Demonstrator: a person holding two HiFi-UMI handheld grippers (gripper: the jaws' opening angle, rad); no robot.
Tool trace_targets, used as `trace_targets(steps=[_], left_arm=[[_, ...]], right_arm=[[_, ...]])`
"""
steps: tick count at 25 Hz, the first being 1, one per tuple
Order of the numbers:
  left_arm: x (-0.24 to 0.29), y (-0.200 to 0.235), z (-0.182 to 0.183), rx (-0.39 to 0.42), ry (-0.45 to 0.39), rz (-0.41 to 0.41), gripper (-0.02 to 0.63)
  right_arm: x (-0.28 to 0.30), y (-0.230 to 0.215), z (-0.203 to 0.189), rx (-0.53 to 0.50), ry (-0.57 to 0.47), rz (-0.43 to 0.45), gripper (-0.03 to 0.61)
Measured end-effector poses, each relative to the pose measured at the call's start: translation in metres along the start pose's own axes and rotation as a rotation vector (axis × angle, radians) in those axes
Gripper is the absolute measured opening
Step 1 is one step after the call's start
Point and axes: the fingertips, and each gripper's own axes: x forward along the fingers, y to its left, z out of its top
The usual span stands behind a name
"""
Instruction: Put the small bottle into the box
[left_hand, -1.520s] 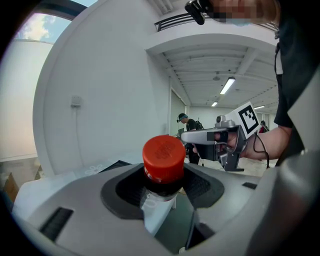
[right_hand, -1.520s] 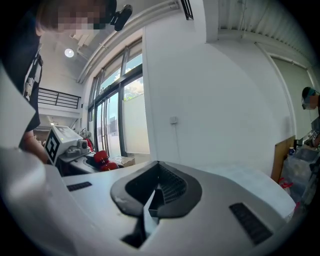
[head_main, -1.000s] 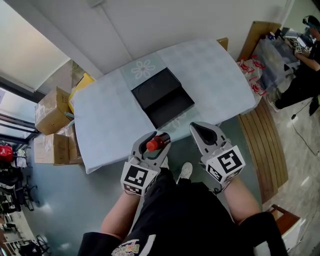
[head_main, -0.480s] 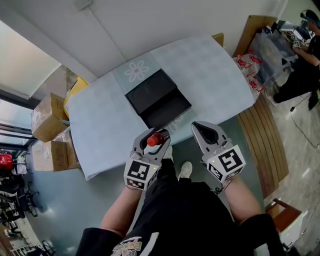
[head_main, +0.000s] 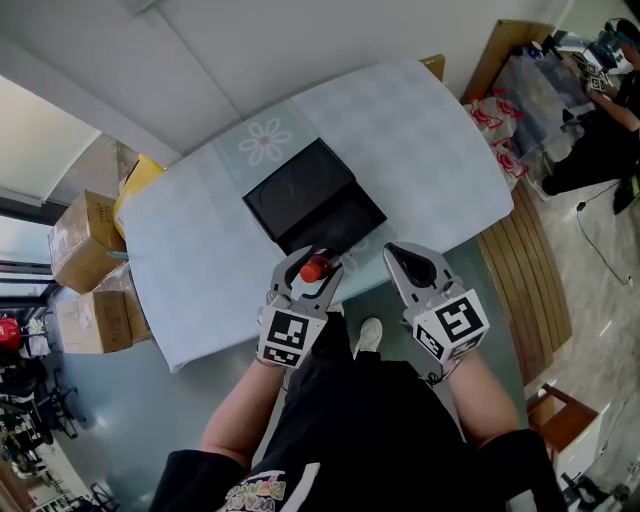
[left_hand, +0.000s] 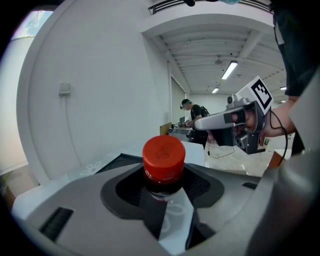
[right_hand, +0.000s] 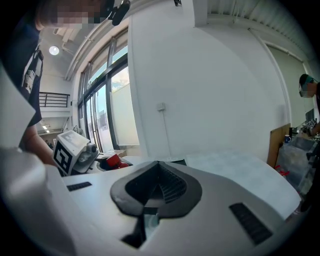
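Note:
A small bottle (head_main: 314, 270) with a red cap (left_hand: 163, 156) stands upright in my left gripper (head_main: 312, 274), which is shut on it just off the table's near edge. The open black box (head_main: 313, 205) lies on the pale blue table (head_main: 420, 150), a short way beyond the bottle. My right gripper (head_main: 407, 262) hangs beside the left one, over the floor near the table edge, shut with nothing between its jaws. In the right gripper view the red cap (right_hand: 116, 162) and the left gripper (right_hand: 75, 152) show at the left.
Cardboard boxes (head_main: 85, 270) are stacked on the floor to the table's left. A wooden bench (head_main: 525, 290) runs along the right, with bags and a seated person (head_main: 600, 130) past it. A white wall stands behind the table.
Both grippers have come closer to the table; the left one with the bottle has moved forward to the near edge, toward the black box.

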Motion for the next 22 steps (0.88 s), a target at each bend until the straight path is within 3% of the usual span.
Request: trace_targets(steps=[12,22], left_arm=[[0.067,0.034,-0.058,0.03,0.136,-0.025,0.222],[0.105,0.034,-0.087,0.065,0.261,-0.071,0.224]], right_arm=[[0.041,-0.019,-0.024,0.051,0.084,-0.039,0.009],[0.058,-0.031,-0.04,0.105,0.112,-0.061,0.009]])
